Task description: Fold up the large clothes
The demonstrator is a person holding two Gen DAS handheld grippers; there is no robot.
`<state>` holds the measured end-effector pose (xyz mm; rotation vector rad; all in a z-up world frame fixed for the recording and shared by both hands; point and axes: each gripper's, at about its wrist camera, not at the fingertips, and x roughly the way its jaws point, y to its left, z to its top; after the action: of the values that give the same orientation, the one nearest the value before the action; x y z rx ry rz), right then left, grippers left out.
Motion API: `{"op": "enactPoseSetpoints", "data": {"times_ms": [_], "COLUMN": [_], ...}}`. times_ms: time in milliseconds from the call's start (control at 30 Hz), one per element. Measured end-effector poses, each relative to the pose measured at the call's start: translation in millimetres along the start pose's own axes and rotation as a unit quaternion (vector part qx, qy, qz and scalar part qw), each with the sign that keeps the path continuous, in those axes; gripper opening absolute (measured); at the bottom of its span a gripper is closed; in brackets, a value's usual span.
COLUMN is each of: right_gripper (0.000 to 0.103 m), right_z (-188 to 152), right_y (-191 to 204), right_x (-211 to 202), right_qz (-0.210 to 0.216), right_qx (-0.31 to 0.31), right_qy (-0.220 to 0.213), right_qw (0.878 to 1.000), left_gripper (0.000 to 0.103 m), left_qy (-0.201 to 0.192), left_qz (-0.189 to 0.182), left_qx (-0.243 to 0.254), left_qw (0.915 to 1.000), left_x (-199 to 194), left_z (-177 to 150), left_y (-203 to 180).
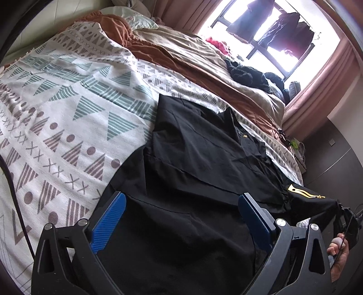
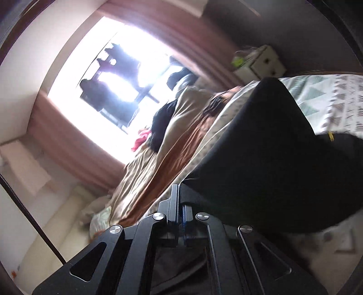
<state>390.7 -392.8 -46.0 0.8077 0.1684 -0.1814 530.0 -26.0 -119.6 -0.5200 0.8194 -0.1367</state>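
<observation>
A large black garment (image 1: 195, 158) with a gold zipper (image 1: 301, 191) lies spread on the bed's patterned blanket (image 1: 68, 109). My left gripper (image 1: 181, 199) hovers over its near part, blue pads (image 1: 111, 222) wide apart and open, the cloth below them. At the right edge a hand (image 1: 338, 249) holds my right gripper (image 1: 343, 215), which pulls a part of the garment out past the zipper. In the right wrist view, which is rolled sideways and blurred, my right gripper (image 2: 179, 189) is shut on an edge of the black garment (image 2: 261, 147), and the cloth rises off the bed.
A tan and rust duvet (image 1: 192, 59) lies bunched along the far side, with a dark clothes pile (image 1: 249, 77) and a pink item (image 1: 217, 44) on it. Pillows (image 1: 138, 20) lie at the head. Clothes hang in the bright window (image 1: 279, 29). A white drawer unit (image 2: 261, 62) stands beside the bed.
</observation>
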Motion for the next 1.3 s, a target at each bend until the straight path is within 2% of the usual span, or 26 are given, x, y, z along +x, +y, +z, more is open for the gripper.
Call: {"op": "enactPoseSetpoints", "data": {"times_ms": [233, 367, 467, 533, 600, 667, 733, 767, 867, 933, 1133, 1300], "right_gripper": [0.0, 0.0, 0.0, 0.001, 0.002, 0.015, 0.068, 0.076, 0.078, 0.078, 0.078, 0.078], "right_z": [-38.2, -38.4, -51.2, -58.3, -59.3, -52.7, -49.7, -46.6, -35.6, -21.8, -13.9, -23.0], "right_y": [38.8, 42.0, 41.3, 38.6, 41.2, 45.4, 52.1, 54.2, 63.6, 61.4, 43.1, 6.9], "right_x": [53.0, 94.4, 127.2, 147.7, 161.8, 168.9, 160.3, 154.3, 133.6, 118.7, 57.1, 52.6], "right_qz": [0.009, -0.002, -0.037, -0.079, -0.103, -0.103, -0.072, -0.062, -0.063, -0.054, -0.061, -0.036], "right_qx": [-0.029, -0.047, -0.065, -0.072, -0.067, -0.061, -0.05, -0.051, -0.074, -0.062, -0.028, 0.056], "right_qy": [0.063, 0.124, 0.187, 0.232, 0.259, 0.269, 0.27, 0.267, 0.261, 0.253, 0.238, 0.262], "right_qw": [0.998, 0.991, 0.98, 0.967, 0.958, 0.956, 0.959, 0.96, 0.96, 0.964, 0.969, 0.963], "left_gripper": [0.101, 0.101, 0.101, 0.101, 0.101, 0.101, 0.101, 0.101, 0.101, 0.101, 0.101, 0.101], "left_qy": [0.002, 0.006, 0.007, 0.007, 0.007, 0.005, 0.004, 0.004, 0.005, 0.004, -0.002, -0.005], "left_qz": [-0.02, -0.031, -0.037, -0.043, -0.048, -0.053, -0.054, -0.054, -0.054, -0.054, -0.051, -0.047], "left_qx": [-0.013, -0.022, -0.028, -0.034, -0.038, -0.041, -0.041, -0.04, -0.039, -0.04, -0.039, -0.048], "left_qw": [0.9997, 0.9992, 0.9989, 0.9985, 0.9981, 0.9978, 0.9977, 0.9977, 0.9978, 0.9977, 0.9979, 0.9978], "left_x": [-5.1, -4.2, -5.3, -6.5, -8.1, -10.2, -11.5, -11.7, -12.5, -13.3, -18.5, -20.2], "left_z": [4.9, 6.9, 8.6, 9.9, 10.9, 11.7, 11.7, 11.4, 10.4, 9.8, 11.6, 13.7], "left_y": [5.2, 8.3, 10.7, 12.5, 13.8, 13.7, 13.1, 12.7, 12.1, 12.3, 16.0, 23.4]}}
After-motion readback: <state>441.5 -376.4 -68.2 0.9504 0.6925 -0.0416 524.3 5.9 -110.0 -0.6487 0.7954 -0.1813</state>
